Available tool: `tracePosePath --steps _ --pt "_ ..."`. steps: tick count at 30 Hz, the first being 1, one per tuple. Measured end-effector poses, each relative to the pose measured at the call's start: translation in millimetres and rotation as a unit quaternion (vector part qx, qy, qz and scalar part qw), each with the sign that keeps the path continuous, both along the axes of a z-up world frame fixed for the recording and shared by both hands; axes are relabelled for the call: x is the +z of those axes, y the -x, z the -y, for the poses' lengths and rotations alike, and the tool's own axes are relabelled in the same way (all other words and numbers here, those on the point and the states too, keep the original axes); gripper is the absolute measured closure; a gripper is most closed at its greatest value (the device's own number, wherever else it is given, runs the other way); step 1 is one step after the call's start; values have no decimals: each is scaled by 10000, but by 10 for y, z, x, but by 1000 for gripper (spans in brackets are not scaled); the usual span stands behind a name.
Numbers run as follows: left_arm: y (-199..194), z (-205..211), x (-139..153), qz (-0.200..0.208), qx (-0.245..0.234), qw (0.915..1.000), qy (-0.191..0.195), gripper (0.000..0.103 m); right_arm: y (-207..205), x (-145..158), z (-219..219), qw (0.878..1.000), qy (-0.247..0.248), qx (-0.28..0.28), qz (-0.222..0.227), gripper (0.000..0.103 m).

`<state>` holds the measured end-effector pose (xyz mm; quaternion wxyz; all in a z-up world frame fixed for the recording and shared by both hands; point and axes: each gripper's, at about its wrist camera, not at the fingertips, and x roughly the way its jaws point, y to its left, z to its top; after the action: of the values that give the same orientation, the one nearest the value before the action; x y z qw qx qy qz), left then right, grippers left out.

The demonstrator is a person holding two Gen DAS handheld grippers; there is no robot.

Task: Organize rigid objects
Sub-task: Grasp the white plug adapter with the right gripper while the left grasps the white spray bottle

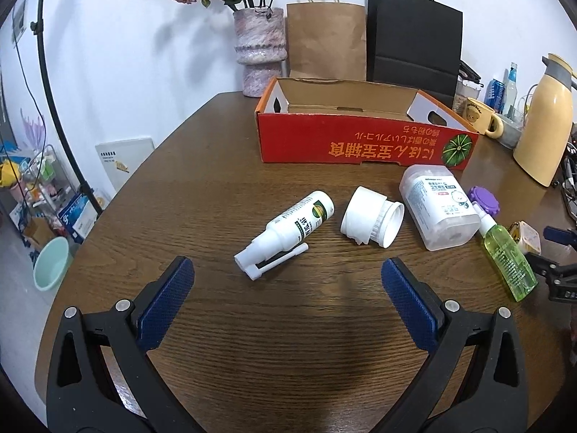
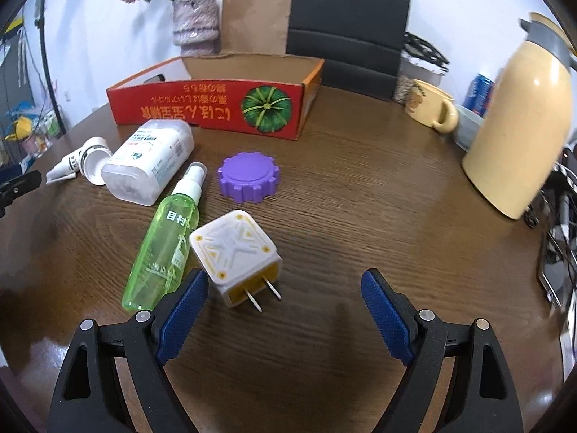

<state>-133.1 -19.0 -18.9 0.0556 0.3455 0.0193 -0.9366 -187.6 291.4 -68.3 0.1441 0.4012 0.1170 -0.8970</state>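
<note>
Wooden tabletop point(image 1: 202, 166) is strewn with small items before an empty red cardboard box point(image 1: 360, 144) — white spray bottle point(image 1: 288, 232), white jar point(image 1: 371, 222), green bottle point(image 2: 162, 249), purple lid point(image 2: 249, 178). Left gripper point(image 1: 287, 276) is held spread over bare wood; right gripper point(image 2: 285, 287) is likewise spread, the plug adapter point(image 2: 236, 252) lying just ahead of its left finger — untouched.

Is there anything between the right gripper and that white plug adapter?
Nothing visible. The right gripper is open, and the plug adapter lies just ahead of its left finger, beside the green spray bottle.
</note>
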Motion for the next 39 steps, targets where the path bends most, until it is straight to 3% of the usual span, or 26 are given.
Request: tracePosePath --steps 8,9,10,11,27,39 --pt "15 27 -13 7 -71 9999 -132 0 179 -62 128 9997 -28 193 148 15" --pt "18 35 -11 0 -78 9999 -152 0 182 -68 145 9996 -32 231 172 23" --pt "20 41 -7 -7 -92 9998 -180 0 185 -75 164 9993 24 318 218 45" --pt "20 47 -4 -10 -113 9997 -204 0 186 -69 170 9992 73 346 203 59" --pt "130 216 85 -163 -34 9995 -278 0 154 127 98 9982 265 -223 -498 59" --pt "342 327 109 -154 -110 9995 -257 0 170 174 105 9956 307 -530 -713 59"
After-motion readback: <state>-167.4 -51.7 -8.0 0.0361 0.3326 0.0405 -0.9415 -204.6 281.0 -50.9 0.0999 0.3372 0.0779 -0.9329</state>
